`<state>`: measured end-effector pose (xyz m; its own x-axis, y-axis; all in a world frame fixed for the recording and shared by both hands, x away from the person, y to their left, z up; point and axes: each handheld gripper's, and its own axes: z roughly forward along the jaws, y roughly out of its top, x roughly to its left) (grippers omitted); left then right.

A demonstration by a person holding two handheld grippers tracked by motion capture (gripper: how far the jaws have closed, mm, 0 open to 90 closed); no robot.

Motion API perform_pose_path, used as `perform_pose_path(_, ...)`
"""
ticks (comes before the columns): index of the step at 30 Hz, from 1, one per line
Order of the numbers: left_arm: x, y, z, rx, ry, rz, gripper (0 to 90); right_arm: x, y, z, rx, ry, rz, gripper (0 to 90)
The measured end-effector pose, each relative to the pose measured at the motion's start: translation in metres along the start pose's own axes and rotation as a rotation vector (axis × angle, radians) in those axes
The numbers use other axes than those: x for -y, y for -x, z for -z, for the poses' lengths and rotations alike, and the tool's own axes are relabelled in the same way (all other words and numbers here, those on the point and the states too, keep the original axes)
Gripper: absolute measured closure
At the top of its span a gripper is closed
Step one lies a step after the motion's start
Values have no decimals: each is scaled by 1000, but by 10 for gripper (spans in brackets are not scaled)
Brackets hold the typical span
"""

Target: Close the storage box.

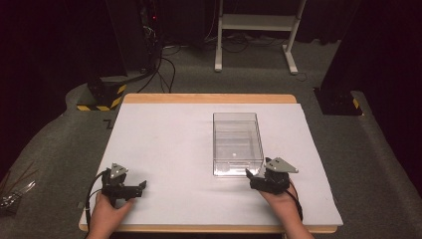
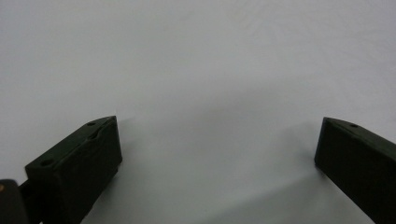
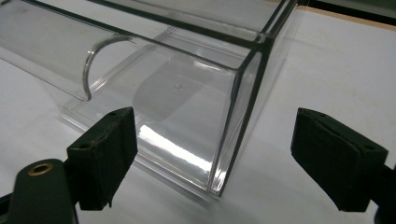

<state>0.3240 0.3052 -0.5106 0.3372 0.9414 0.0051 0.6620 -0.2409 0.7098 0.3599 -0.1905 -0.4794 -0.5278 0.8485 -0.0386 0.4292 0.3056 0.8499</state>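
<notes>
A clear plastic box [image 1: 237, 143] stands empty on the white table cover [image 1: 174, 149], right of the middle. My right gripper [image 1: 255, 175] rests on the cover at the box's near right corner, held by a hand. In the right gripper view that near corner of the box [image 3: 238, 107] stands between my wide-apart jaws, which touch nothing; my right gripper [image 3: 215, 158] is open. My left gripper [image 1: 142, 187] lies at the front left of the cover, well away from the box. In its own view my left gripper [image 2: 217, 144] is open over bare white surface.
The wooden table edge [image 1: 209, 98] shows at the far side. A white desk frame [image 1: 256, 30] stands on the floor behind. Yellow-black striped stand bases [image 1: 102, 97] sit left and right of the table. Metal utensils [image 1: 12, 196] lie on the floor at far left.
</notes>
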Motion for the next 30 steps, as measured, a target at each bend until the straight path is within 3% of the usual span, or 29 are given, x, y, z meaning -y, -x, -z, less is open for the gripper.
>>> perform_pose_path(11,0,0,0,0,0,0,7,-1,4,-3,-4,-4,-16,149)
perform_pose_path(18,0,0,0,-1,0,0,7,-9,9,-12,20,-3,-42,153)
perform_pose_path(30,0,0,0,0,0,0,7,-15,11,-20,20,-11,-30,146)
